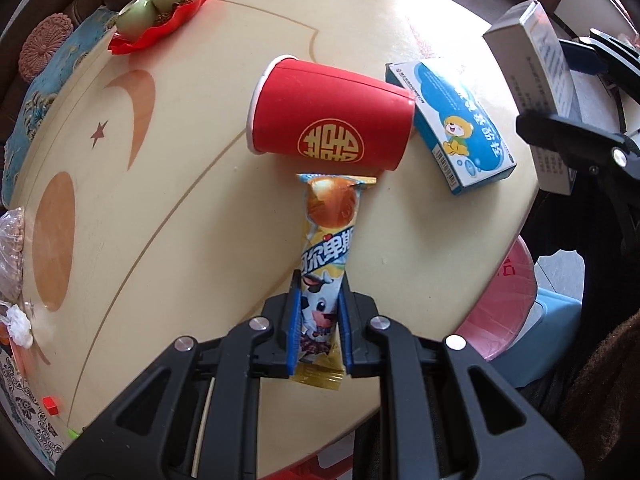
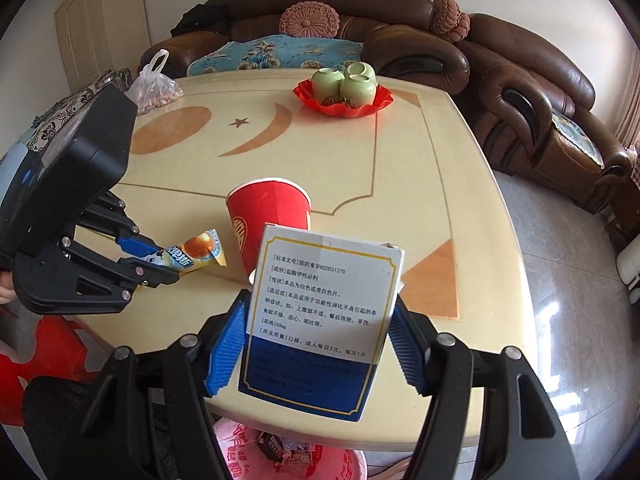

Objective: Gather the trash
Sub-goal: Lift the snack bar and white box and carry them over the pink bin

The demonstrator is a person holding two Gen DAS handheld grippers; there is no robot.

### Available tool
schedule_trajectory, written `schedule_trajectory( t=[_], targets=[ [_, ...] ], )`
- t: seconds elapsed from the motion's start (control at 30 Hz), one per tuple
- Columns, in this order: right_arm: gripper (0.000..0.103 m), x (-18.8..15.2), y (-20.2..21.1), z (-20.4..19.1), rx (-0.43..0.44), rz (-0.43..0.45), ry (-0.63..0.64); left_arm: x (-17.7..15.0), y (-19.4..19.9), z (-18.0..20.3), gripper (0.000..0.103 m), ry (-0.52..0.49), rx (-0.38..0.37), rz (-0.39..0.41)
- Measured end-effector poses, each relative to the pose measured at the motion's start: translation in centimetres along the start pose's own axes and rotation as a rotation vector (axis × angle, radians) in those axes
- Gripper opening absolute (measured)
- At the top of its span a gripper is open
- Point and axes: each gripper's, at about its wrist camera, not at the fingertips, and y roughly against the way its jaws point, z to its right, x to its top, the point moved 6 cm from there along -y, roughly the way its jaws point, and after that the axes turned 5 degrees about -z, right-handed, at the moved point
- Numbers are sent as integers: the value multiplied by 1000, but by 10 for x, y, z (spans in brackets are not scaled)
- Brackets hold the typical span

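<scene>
Left fingers pinch a light, crinkly wrapper at its tail; right fingers clamp a stiff carton by its sides

Black frames — ribbed blue fingers

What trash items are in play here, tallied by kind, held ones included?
Paper cups: 1, red cup, upright on the table
Boxes: 2, blue box on the table, white-and-blue box in right gripper
Wrappers: 1, candy wrapper in left gripper
Total: 4
</scene>
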Motion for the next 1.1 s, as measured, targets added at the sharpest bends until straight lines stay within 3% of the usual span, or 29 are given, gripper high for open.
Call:
schedule_trajectory(
  t=[0.5,1.1],
  targets=[
    [64,-10,52,6,12,60,44,-5,60,36,17,49,43,62],
    [64,-72,109,-8,55,74,115,-35,87,116,17,69,26,142]
  ],
)
